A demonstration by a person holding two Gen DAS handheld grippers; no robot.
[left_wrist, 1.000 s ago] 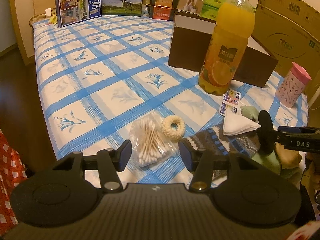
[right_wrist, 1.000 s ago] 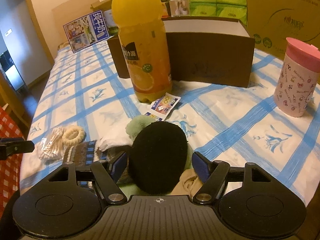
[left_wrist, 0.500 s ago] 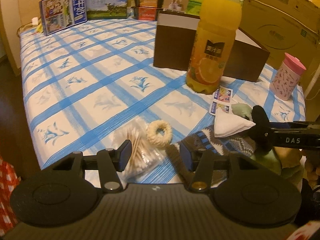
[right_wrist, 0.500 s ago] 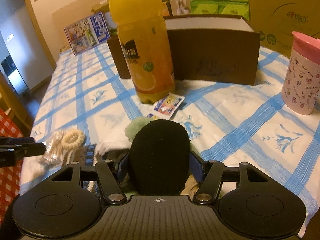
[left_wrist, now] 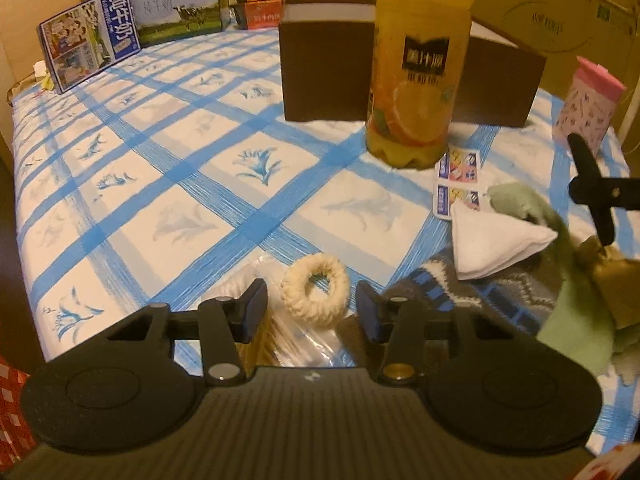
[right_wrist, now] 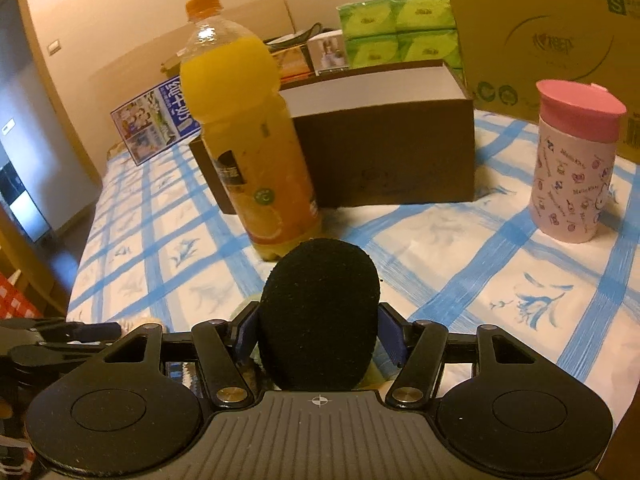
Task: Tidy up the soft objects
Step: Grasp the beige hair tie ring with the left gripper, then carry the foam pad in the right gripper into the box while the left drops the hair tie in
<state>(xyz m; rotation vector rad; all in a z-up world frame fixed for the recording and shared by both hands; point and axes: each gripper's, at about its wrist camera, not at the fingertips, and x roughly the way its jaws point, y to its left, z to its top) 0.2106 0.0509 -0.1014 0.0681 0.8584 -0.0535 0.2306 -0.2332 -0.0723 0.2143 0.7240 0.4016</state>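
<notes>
Down in the left wrist view, the left tool [left_wrist: 311, 316] has been closing, its jaws apart around a cream ring [left_wrist: 315, 288], not pressing it. Cotton swabs [left_wrist: 276, 344] and a knitted sock [left_wrist: 472, 292] lie beside, near the worktop [left_wrist: 192, 184] edge. From the right wrist view, the right tool [right_wrist: 319, 336] is clamped on a black pad [right_wrist: 319, 312]. A juice bottle [right_wrist: 248, 152], brown box [right_wrist: 384, 152] and pink cup [right_wrist: 572, 164] stand ahead, with bare cloth between.

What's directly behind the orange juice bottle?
A dark brown box stands right behind the juice bottle, cardboard and green tissue packs further back. The bottle hides part of the box's front.
</notes>
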